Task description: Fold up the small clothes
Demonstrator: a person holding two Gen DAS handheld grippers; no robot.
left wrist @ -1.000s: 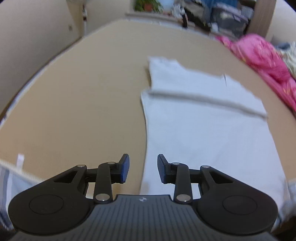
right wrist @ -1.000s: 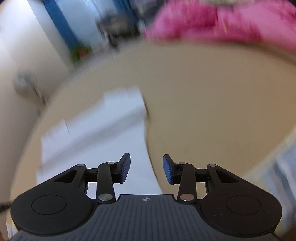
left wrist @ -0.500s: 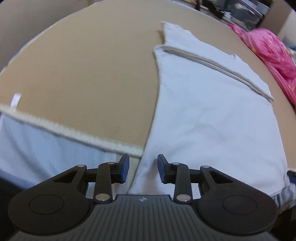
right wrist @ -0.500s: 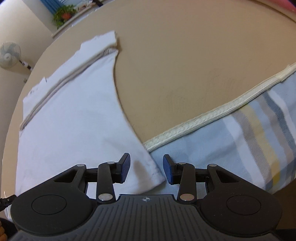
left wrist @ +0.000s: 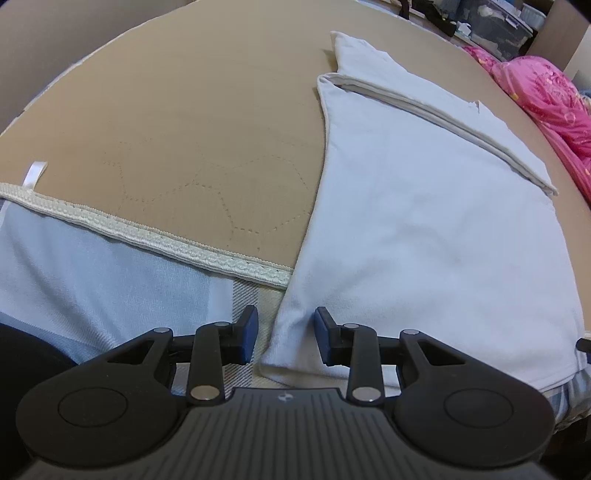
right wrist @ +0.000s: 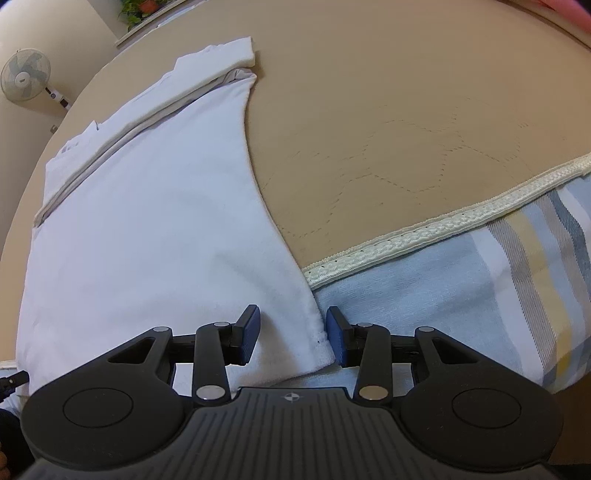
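A white garment [left wrist: 424, 221] lies flat on a tan quilted mat [left wrist: 184, 129], with a folded band across its far end. Its near hem hangs over the mat's edge. My left gripper [left wrist: 285, 338] is open, its fingers on either side of the hem's left corner. In the right wrist view the same garment [right wrist: 147, 221] fills the left half. My right gripper [right wrist: 292, 338] is open, its fingers on either side of the hem's right corner.
The mat's braided cream edge [left wrist: 147, 240] runs along the front over a blue striped sheet [right wrist: 480, 277]. A pink blanket [left wrist: 546, 92] lies at the far right. A standing fan [right wrist: 24, 79] and storage boxes [left wrist: 498, 26] are beyond the mat.
Both grippers have come down and back to the garment's near hem. They were over the mat a second ago and now straddle the hem corners, still open.
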